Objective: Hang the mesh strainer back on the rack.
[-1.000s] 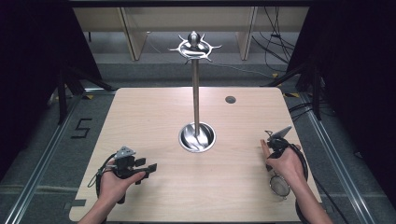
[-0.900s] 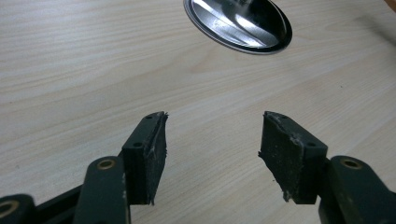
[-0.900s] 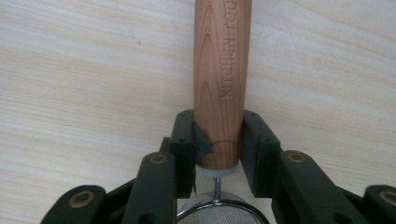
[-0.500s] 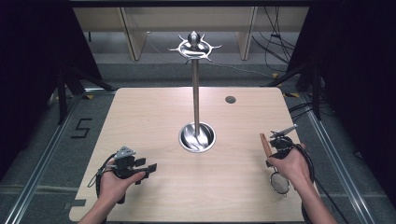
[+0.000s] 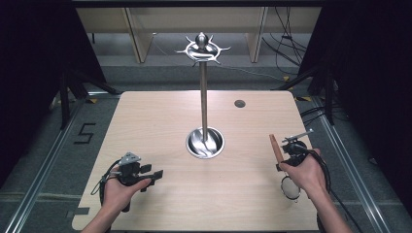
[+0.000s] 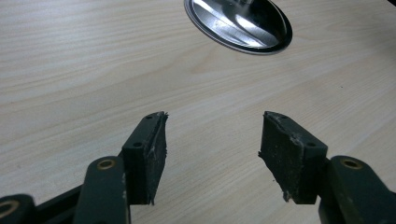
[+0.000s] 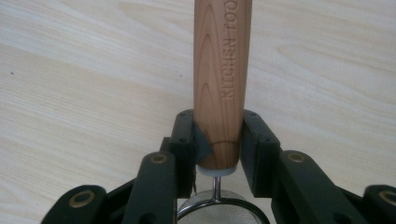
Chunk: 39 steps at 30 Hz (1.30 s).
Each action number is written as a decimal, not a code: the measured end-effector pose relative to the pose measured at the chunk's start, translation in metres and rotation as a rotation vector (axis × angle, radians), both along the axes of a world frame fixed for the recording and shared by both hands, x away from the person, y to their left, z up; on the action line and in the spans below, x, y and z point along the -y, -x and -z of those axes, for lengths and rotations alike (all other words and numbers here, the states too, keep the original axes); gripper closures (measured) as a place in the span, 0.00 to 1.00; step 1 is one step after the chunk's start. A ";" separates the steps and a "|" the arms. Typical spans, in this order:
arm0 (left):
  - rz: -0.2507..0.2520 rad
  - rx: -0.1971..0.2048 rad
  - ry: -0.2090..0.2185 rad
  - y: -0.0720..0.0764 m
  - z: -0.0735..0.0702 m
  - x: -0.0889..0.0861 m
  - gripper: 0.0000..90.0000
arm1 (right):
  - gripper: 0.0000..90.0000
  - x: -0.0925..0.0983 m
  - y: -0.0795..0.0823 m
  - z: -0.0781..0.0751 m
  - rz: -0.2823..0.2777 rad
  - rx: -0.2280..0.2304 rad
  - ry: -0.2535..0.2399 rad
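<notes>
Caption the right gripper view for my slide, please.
Right hand-held gripper clamps the wooden handle, engraved "KITCHEN TOO", of a mesh strainer above the wooden table.

"KITCHEN TOO…" on wooden handle (image 7: 222,70); floor "5" (image 5: 85,133)

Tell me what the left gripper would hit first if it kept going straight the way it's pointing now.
Most likely the round metal base of the stand. The left gripper is open with bare table ahead, and the base sits slightly right of its line, so it might just pass by.
</notes>
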<state>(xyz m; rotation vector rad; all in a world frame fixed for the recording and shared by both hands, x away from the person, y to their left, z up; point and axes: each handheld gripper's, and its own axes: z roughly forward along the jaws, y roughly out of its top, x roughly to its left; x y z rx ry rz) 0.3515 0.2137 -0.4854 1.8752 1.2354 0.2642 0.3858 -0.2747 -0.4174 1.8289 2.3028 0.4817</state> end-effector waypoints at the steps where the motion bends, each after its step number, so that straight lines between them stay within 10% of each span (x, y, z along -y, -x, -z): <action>1: 0.001 0.000 0.000 0.000 0.000 0.000 0.45 | 0.77 0.001 0.000 0.000 -0.024 0.017 -0.004; 26: -0.007 0.007 0.003 0.000 0.000 0.000 0.45 | 0.77 -0.012 0.008 -0.017 -0.191 0.245 -0.138; 39: -0.006 0.000 0.000 0.000 -0.001 -0.001 0.45 | 0.77 -0.023 0.013 -0.023 -0.201 0.256 -0.201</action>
